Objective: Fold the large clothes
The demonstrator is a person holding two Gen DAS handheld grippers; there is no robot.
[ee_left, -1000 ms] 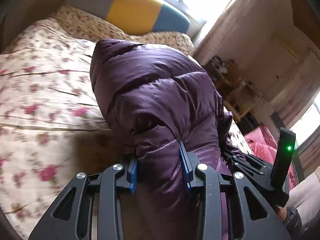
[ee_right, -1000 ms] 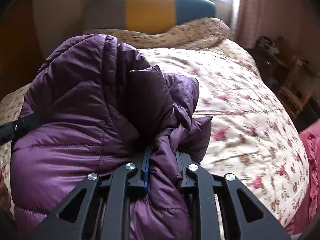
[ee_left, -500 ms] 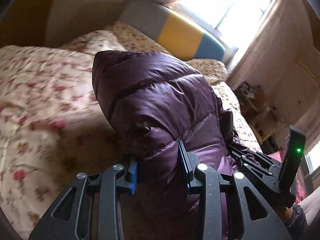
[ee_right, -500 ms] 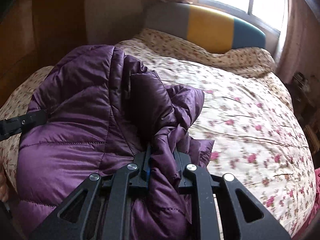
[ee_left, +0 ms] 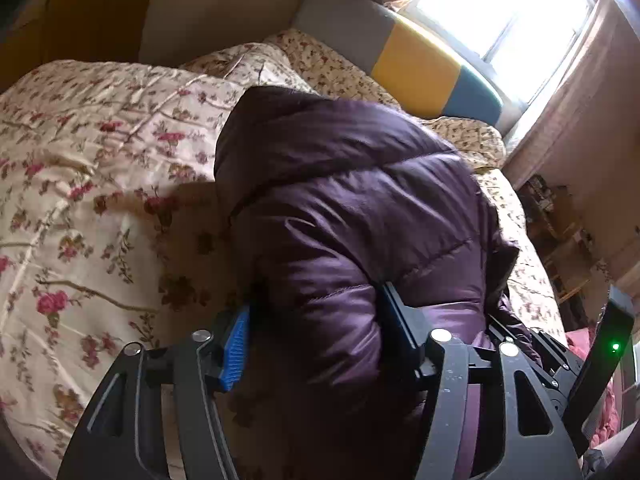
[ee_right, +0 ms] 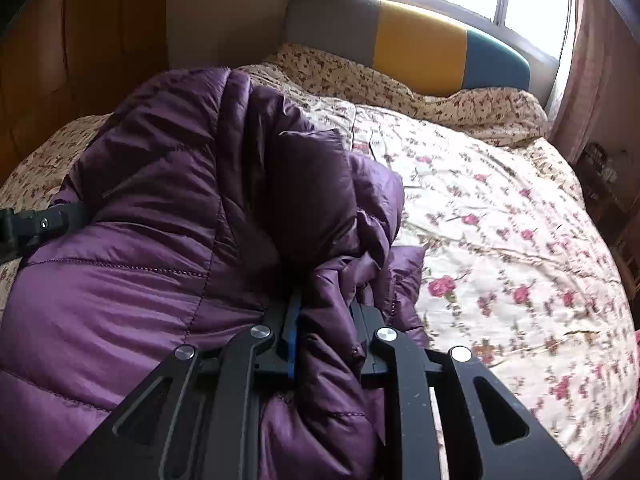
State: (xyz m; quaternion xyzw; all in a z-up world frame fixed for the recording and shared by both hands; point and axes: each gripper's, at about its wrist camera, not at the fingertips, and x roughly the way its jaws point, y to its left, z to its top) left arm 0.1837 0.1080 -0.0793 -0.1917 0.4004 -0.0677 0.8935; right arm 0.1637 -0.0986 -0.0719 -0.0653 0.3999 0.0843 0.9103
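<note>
A: What's new with the purple puffer jacket?

B: The left gripper has just let go. A moment back its pads pinched a fold; now the jaws stand wide, with the blue pad clear of the fabric on its outer side and the padding only bulging between them. I'd judge that side of the fold is being set down.

A: And the other one?

B: The right gripper keeps its narrow clamp on a bunched edge of the jacket.

A: Where does the jacket sit?

B: Straight ahead of both grippers, heaped on the floral bedspread, mostly to the left of the right gripper. The striped headboard lies beyond it.
</note>
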